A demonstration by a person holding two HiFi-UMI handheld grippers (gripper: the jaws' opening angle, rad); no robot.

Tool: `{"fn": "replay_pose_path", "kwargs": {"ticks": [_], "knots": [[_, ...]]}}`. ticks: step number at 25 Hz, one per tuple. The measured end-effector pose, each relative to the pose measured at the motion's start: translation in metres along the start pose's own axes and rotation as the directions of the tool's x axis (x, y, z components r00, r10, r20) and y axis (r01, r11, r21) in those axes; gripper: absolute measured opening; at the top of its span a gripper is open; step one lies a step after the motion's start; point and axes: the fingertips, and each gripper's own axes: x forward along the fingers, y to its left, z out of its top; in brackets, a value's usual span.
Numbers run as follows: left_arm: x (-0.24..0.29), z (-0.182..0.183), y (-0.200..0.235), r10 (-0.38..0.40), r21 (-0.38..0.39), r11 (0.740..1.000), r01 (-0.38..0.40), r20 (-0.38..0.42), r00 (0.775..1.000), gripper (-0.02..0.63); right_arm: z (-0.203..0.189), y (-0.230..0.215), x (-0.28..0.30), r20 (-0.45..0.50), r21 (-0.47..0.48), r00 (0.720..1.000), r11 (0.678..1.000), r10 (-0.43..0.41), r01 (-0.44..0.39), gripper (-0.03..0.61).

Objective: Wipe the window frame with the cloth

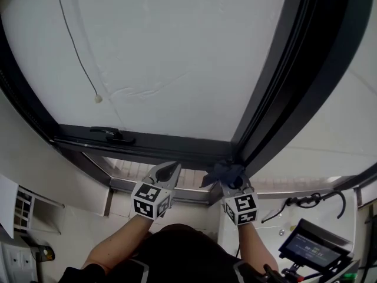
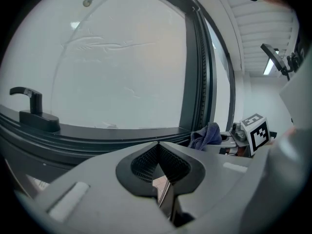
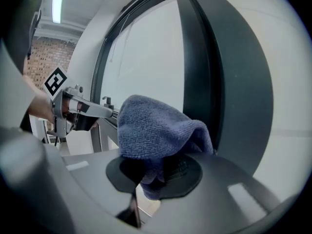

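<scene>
Cloth (image 3: 157,126) between jaws of right tool (image 3: 155,173)

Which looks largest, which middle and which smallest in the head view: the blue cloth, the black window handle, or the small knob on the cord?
1. Blue cloth, the bulkiest.
2. Window handle: about as long as the cloth, but much thinner.
3. Cord knob, clearly smallest.

The place reads as an office or lab workroom. A tall dark window frame (image 1: 177,145) with a lever handle (image 1: 111,135) stands beside a brick wall (image 3: 41,57), under a strip light (image 3: 59,1). At the near right sit a small lit screen (image 1: 315,249) and loose cables (image 1: 306,200).
</scene>
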Motion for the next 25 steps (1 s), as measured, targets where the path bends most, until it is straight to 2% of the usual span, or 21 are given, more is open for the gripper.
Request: {"fn": "replay_pose_path", "kwargs": {"ticks": [9, 25], "knots": [[-0.023, -0.006, 0.02, 0.021, -0.018, 1.0, -0.022, -0.007, 1.0, -0.006, 0.012, 0.029, 0.021, 0.019, 0.005, 0.998, 0.998, 0.055, -0.055, 0.055], [-0.081, -0.019, 0.073, 0.157, -0.066, 0.985, -0.157, 0.002, 0.988, -0.006, 0.025, 0.083, 0.057, 0.005, -0.006, 0.989, 0.989, 0.145, -0.145, 0.055]]}}
